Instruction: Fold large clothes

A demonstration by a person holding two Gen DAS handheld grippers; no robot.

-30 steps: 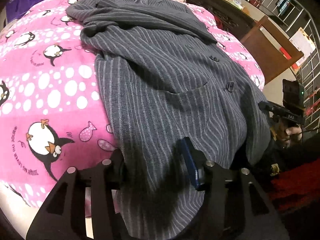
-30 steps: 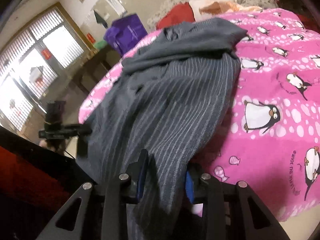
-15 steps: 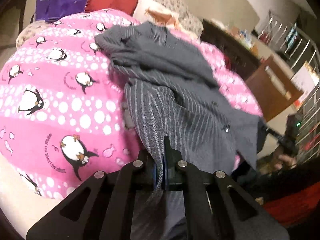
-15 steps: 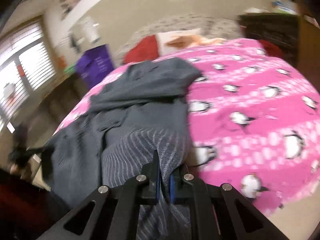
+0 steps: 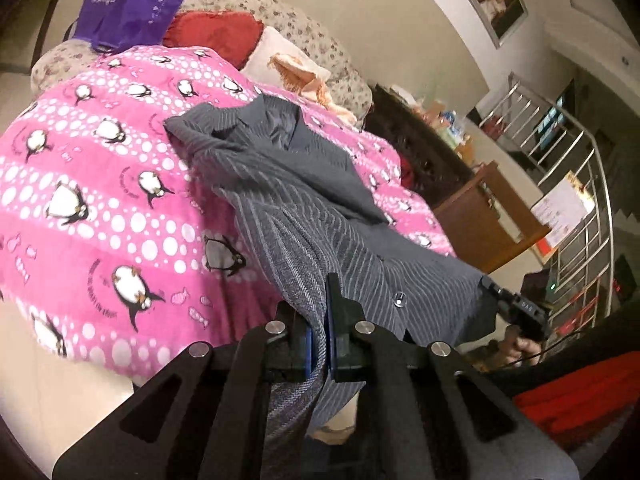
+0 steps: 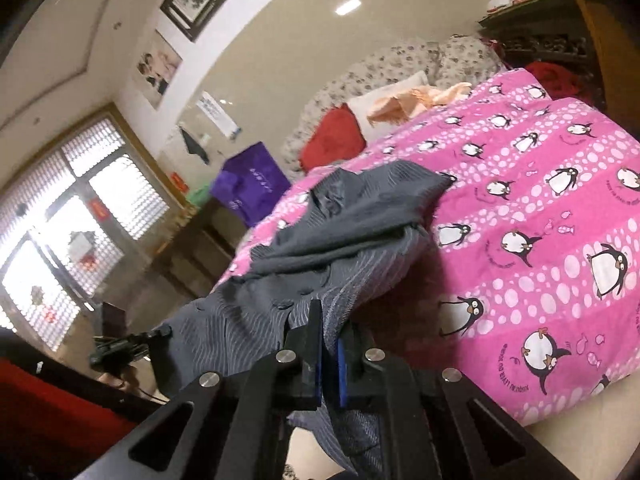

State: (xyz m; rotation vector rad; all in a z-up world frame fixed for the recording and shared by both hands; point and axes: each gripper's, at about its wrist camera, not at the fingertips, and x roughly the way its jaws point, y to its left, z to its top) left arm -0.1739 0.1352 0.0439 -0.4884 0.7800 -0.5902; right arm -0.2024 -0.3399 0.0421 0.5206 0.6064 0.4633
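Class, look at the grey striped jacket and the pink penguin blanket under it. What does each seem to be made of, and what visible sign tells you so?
Grey striped jacket: apparently a woven, matte suiting cloth, possibly wool blend; fine pale stripes, a diagonal weave, buttons, and soft drape from both grippers.
Pink penguin blanket: probably plush fleece; soft, slightly fuzzy, unshiny surface with printed penguins and dots. The exact fibre cannot be told for either.

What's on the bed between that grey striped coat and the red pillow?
Only bare pink penguin blanket lies between grey striped coat and red pillow, seen in the right wrist view.

The grey striped jacket (image 5: 304, 200) lies on the pink penguin blanket (image 5: 100, 200), its lower hem lifted off the bed edge.
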